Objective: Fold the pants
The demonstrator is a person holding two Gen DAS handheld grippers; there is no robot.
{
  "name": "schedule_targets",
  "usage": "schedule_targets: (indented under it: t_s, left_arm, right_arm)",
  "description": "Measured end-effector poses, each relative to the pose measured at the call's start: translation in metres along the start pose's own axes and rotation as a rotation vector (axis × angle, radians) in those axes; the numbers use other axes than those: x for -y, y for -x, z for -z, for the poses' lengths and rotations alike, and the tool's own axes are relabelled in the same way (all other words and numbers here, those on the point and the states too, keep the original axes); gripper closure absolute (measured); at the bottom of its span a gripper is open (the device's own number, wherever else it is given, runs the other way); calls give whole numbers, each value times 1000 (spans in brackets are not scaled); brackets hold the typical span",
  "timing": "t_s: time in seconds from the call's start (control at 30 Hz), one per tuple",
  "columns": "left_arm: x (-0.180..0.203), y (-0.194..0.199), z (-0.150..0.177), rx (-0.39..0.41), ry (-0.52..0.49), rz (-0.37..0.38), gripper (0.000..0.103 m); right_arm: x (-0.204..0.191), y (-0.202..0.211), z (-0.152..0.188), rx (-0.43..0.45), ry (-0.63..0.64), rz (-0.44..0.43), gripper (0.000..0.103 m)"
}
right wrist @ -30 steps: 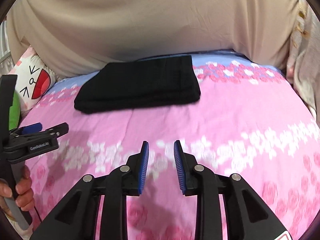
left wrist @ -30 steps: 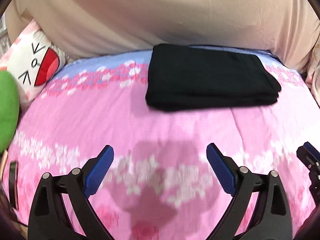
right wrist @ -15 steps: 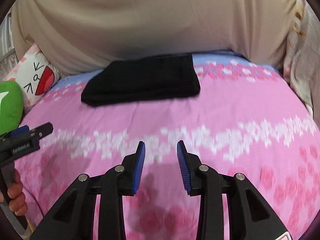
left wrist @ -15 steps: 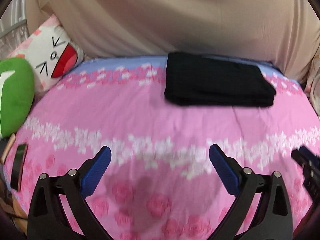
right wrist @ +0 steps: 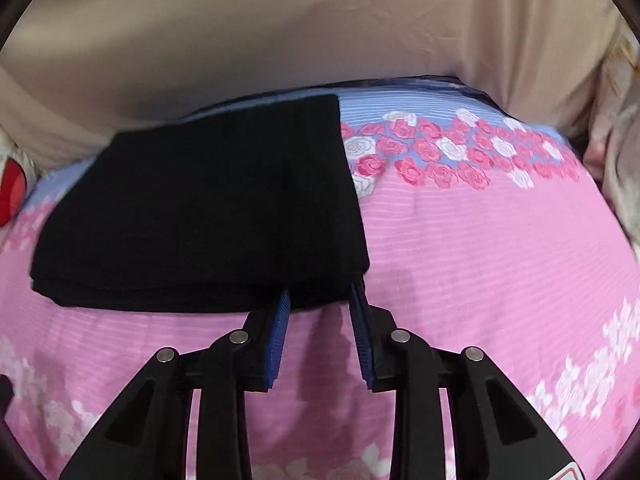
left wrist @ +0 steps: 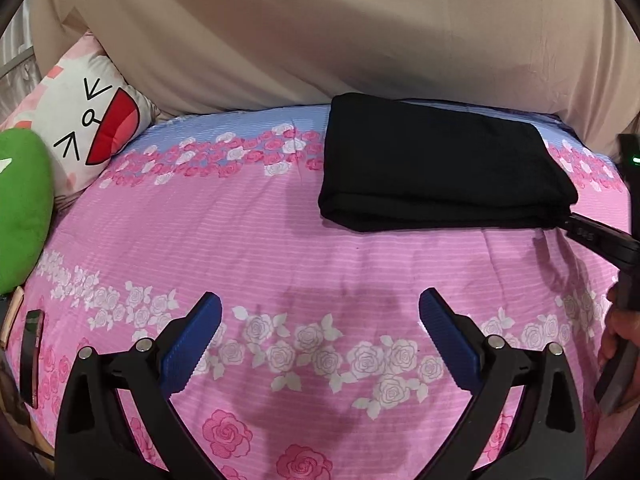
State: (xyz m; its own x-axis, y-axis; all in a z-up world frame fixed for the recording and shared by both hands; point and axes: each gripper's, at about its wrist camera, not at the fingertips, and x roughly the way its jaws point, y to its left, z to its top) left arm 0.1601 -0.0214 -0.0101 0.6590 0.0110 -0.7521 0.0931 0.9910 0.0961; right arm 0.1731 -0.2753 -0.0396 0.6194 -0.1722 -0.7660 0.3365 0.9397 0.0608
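The black pants (left wrist: 440,164) lie folded into a flat rectangle at the far side of the pink floral bed; they also show in the right wrist view (right wrist: 200,208). My left gripper (left wrist: 320,312) is wide open and empty over the bedspread, well short of the pants. My right gripper (right wrist: 320,296) is open a little, its fingertips at the near right corner of the folded pants, with nothing held between them. In the left wrist view it (left wrist: 600,236) reaches in from the right edge to that corner.
A white cartoon-face pillow (left wrist: 92,120) and a green plush (left wrist: 20,208) sit at the left. A beige sheet (left wrist: 320,32) hangs behind the bed. A dark phone-like object (left wrist: 30,356) lies at the bed's left edge. The pink bedspread (left wrist: 280,240) stretches in front.
The right gripper has moved forward from the middle of the bed up to the near right corner of the folded pants. The left gripper moved slightly closer; the pants look unmoved.
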Motion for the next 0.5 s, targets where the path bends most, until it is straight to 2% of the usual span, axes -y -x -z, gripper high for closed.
schedule_targets:
  t_s: [0.13,0.3,0.37,0.43,0.5]
  left_arm:
    - [-1,-3,1,-2,-9,13,6]
    - [0,2,10,25,-11,34,6]
    - [2,8,15,48,-16,36,6]
    - [5,14,20,68,-24,42,6]
    - [9,19,27,76,-30,50,5]
  right_arm:
    - [-5,49,22,90,1,-51,73]
    - [-23,99,67,142,39,-89,72]
    - [-26,107,81,149,42,-82,70]
    - [-30,113,96,156,65,-48,61]
    - [-33,117,109,168,84,-10,57]
